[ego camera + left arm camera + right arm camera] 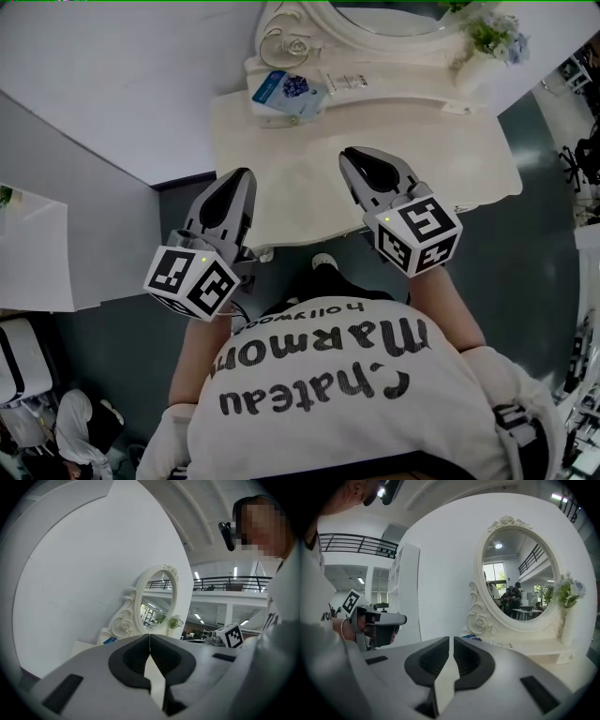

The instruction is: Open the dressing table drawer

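Both grippers shut and empty over the dressing table, drawer still closed

The left gripper (pixel 244 178) and right gripper (pixel 350 156) each have their jaws pressed together on nothing, above the front of the dressing table (pixel 450 150). The drawer lies under the tabletop's front edge at 6 o'clock, hidden from above. A small pale shape (pixel 323 261) there may be its pull; I cannot tell. It is probably stiff wood that slides easily, best pulled by a knob or the lip. Beyond are a blue packet (pixel 286 89) at 11 o'clock, the mirror (pixel 518 573) at 12 and a flower vase (pixel 483 47) at 1. The person's torso crowds the pull path.
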{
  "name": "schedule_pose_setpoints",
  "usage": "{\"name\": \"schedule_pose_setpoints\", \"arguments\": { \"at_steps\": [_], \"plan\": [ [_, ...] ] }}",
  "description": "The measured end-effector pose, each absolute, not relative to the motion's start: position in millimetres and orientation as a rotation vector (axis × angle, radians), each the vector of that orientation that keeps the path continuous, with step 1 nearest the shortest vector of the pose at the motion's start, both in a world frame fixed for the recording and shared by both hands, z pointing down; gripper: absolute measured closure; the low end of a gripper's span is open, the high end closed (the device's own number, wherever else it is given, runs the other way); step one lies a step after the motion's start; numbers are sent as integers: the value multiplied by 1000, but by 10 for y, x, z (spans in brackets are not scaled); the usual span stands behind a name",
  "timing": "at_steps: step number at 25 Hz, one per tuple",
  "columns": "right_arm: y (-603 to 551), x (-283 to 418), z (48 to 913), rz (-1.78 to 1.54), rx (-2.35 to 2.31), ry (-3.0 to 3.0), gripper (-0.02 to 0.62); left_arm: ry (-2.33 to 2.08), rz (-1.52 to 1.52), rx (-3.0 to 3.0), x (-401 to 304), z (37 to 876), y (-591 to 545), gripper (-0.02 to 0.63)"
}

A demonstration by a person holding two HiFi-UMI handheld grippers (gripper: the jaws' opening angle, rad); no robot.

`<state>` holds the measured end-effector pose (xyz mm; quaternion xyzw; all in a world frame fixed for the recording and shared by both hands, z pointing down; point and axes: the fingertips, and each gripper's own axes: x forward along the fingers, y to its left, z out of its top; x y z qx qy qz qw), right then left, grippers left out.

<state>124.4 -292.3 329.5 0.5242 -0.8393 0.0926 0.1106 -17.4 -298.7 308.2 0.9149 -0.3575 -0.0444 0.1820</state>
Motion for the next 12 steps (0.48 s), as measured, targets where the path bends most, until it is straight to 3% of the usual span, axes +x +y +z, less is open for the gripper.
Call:
{"name": "schedule_pose_setpoints", "arguments": {
  "at_steps": [12],
  "plan": [
    [-3658, 1293, 4052, 417, 1331, -2446, 549, -1244, -89, 2473, -310, 3214, -3410, 583]
  ]
}}
